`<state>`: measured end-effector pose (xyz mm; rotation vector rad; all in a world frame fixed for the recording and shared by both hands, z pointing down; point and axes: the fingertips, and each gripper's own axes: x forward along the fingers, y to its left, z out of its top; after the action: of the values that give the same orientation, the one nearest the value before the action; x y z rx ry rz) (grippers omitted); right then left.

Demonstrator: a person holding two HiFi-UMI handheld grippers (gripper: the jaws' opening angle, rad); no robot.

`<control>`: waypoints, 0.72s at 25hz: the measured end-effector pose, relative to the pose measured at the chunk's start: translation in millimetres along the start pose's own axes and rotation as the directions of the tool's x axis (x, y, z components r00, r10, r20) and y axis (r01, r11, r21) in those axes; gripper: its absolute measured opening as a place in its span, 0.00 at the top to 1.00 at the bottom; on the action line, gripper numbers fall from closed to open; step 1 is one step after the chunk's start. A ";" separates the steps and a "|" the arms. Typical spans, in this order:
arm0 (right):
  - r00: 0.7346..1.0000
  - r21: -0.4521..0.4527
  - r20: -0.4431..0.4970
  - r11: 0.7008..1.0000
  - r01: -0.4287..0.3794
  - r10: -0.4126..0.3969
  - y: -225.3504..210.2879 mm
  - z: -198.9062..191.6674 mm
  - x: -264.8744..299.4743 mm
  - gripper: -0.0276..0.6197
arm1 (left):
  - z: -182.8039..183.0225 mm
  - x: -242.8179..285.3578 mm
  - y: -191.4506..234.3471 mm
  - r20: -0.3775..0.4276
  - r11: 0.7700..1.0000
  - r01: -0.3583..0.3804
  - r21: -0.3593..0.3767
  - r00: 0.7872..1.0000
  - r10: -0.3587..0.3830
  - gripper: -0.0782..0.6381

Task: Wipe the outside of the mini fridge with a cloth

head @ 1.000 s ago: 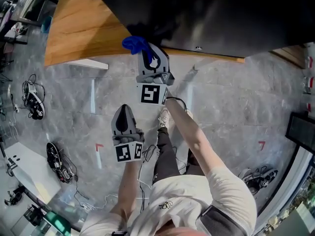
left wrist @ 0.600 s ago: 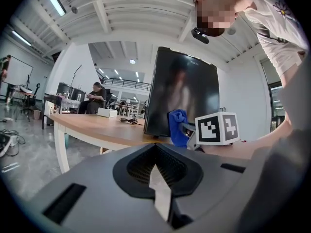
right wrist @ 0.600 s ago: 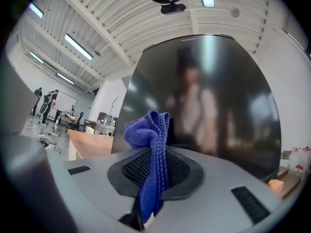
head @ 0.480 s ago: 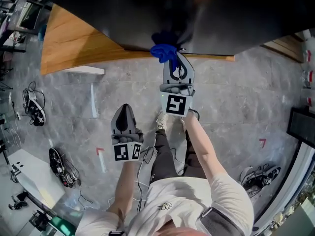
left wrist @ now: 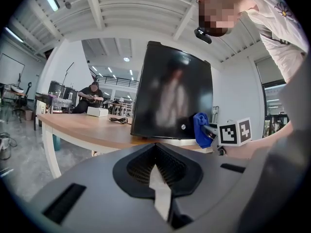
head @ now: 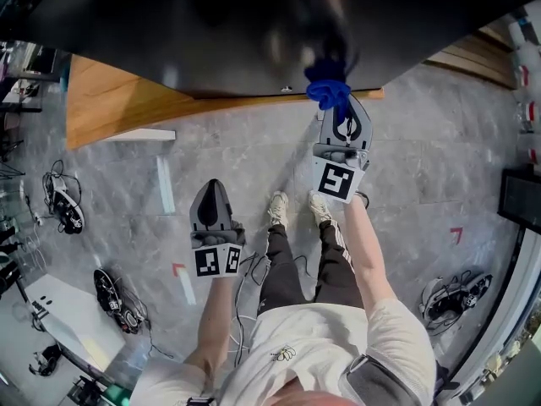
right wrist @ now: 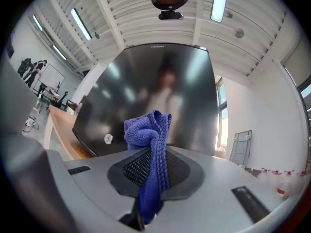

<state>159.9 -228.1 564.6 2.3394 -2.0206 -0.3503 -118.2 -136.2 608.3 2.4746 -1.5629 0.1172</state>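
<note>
Seen from above, a person stands facing a glossy black box-shaped mini fridge (head: 245, 32). Nearest the person, well short of the fridge and over the grey mottled floor (head: 423, 184), the left gripper (head: 212, 194) hangs with its jaws pressed together and nothing between them. Further out, the right gripper (head: 341, 118) reaches to the fridge's lower front edge, its jaws clamped on a crumpled blue terry cloth (head: 328, 90). The cloth bunches up beyond the jaw tips. Whether it touches the fridge door or sits just short of it cannot be told. The fridge stands on a pale wooden table (head: 110, 108), which runs off to the fridge's left.

The step in hand appears to be wiping the fridge front. To do it well, only the cloth's bunched end should meet the glossy door, with the hard jaw tips clear of it. Even, overlapping strokes would suit, with the grip firm so the cloth does not slip out.
</note>
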 end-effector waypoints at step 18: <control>0.960 -0.062 -0.180 0.976 0.207 -0.215 -110.9 -44.7 -8.0 0.86 | 4.7 3.8 -10.8 -0.001 1.000 0.004 0.013 1.000 -0.004 0.88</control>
<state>275.2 -208.4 590.6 2.4639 -1.6711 -0.1698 -107.0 -136.1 602.9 2.4869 -1.5609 0.1284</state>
